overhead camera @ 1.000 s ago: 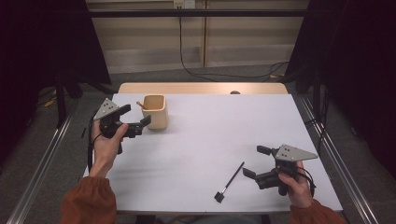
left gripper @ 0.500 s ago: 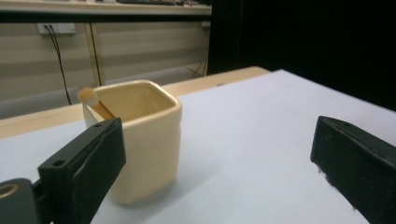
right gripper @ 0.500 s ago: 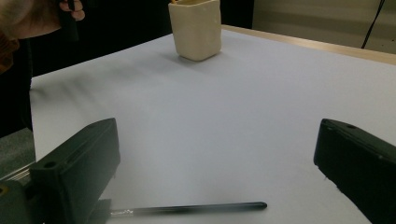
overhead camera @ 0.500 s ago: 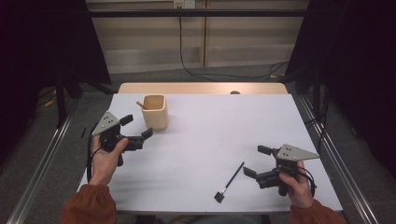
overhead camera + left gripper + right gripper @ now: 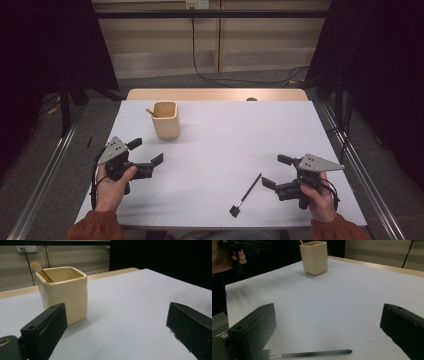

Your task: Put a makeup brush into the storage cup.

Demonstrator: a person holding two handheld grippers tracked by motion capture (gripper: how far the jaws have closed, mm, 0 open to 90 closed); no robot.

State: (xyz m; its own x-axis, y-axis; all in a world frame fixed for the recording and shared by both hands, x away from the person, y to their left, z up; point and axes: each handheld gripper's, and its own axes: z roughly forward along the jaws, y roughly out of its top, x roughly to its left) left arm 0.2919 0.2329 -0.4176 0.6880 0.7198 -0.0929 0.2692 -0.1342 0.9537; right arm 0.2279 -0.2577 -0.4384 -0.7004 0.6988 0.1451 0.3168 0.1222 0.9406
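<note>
From the high view, the left claw [image 5: 146, 156] is seen held above the white surface [image 5: 220, 140], jaws spread apart and nothing between them. The cream cup [image 5: 166, 119] stands just beyond it, toward the far left of the surface, with a wooden-handled brush [image 5: 150, 112] leaning inside. On the right side, the right claw [image 5: 274, 171] is held low, jaws apart and empty. The black brush [image 5: 246, 194] lies flat on the surface just to the left of that claw, near the front edge, untouched. A wide bare stretch of surface separates it from the cup, and nothing lies between them.

From the left gripper view, the cup [image 5: 63, 293] is seen close ahead, beside the left-hand jaw and not between the two; the pale rounded tip of the wooden-handled brush [image 5: 37, 268] sticks up over its rim.

From the right gripper view, the black brush [image 5: 312, 353] is seen lying crosswise at the bottom, between the open jaws' bases. The cup [image 5: 314, 257] stands well apart at the far side, and the left claw [image 5: 265, 245] is glimpsed top left.
</note>
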